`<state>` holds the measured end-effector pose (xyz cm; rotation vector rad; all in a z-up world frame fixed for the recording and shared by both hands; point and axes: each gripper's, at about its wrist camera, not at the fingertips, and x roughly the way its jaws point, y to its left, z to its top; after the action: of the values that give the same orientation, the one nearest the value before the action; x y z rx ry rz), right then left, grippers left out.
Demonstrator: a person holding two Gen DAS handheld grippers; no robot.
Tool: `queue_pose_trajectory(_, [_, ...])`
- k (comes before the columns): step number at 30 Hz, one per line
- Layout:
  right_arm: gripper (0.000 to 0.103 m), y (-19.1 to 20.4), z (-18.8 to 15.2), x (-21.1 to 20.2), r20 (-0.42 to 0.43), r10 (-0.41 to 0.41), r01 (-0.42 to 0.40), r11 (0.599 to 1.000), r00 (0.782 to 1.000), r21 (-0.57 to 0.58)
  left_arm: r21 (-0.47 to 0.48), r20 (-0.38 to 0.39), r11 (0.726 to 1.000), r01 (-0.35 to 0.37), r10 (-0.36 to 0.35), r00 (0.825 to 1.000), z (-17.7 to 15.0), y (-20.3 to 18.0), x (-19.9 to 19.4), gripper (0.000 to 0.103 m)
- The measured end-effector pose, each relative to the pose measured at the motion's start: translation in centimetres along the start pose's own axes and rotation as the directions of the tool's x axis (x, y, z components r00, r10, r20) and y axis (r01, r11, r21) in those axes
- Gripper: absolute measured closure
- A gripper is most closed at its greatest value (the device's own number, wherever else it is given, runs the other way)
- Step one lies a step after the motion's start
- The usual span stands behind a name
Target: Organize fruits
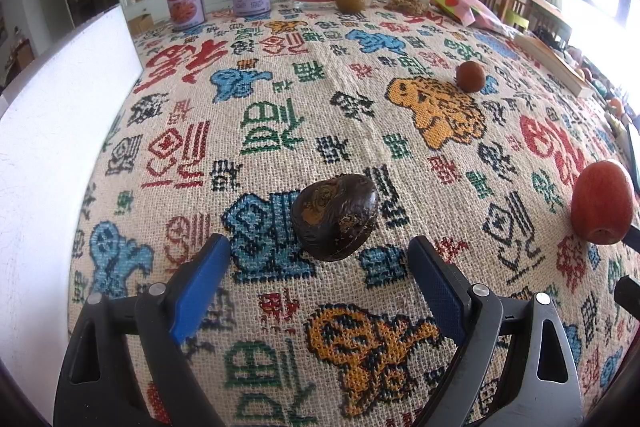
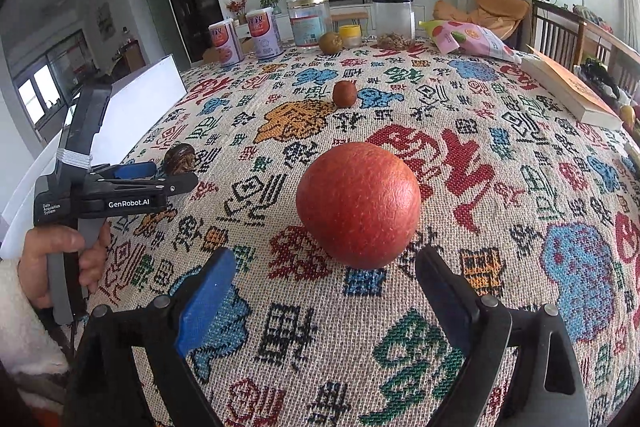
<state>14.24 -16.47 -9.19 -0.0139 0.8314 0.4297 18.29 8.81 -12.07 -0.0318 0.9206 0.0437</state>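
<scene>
The left gripper [image 1: 320, 263] stood with its two blue-padded fingers [image 1: 200, 279] spread wide and holding nothing; a dark wrinkled fruit [image 1: 334, 217] lay on the woven tablecloth [image 1: 280, 99] just ahead of the gap between them, its long axis running roughly crosswise to the fingers and tilted up toward the right. The right gripper [image 2: 326, 279] was likewise agape and empty, with a red apple [image 2: 358, 205] sitting just beyond its tips, round, so no long axis could be told; in the left wrist view it showed a dimpled end low on its side.

Four fruits were counted: the dark one, the apple, a small brown round fruit [image 2: 345, 93] farther out at mid-table, and a greenish-brown one [image 2: 330, 43] near the far edge. Behind stood two labelled cans [image 2: 244, 39], two clear jars [image 2: 310, 21], one yellow lid [image 2: 350, 33], one snack bag [image 2: 468, 41] and one book [image 2: 572, 91] on the right.
</scene>
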Motion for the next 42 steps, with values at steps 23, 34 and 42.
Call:
queue_pose_trajectory(23, [0.019, -3.0, 7.0, 1.6, 0.074, -0.096, 0.086, 0.988, 0.993, 0.13, 0.0, 0.0, 1.0, 0.0, 0.0, 1.0, 0.0, 0.0, 0.0, 0.011])
queue_pose_trajectory(34, [0.02, 3.5, 0.9, -0.4, 0.004, 0.09, -0.09, 0.996, 0.996, -0.013, 0.0, 0.0, 1.0, 0.0, 0.0, 1.0, 0.0, 0.0, -0.1, 0.011])
queue_pose_trajectory(42, [0.02, 1.9, -1.3, -1.5, -0.01, 0.128, -0.127, 0.991, 0.992, 0.041, -0.001, 0.0, 1.0, 0.001, -0.001, 1.0, 0.0, 0.0, -0.1, 0.011])
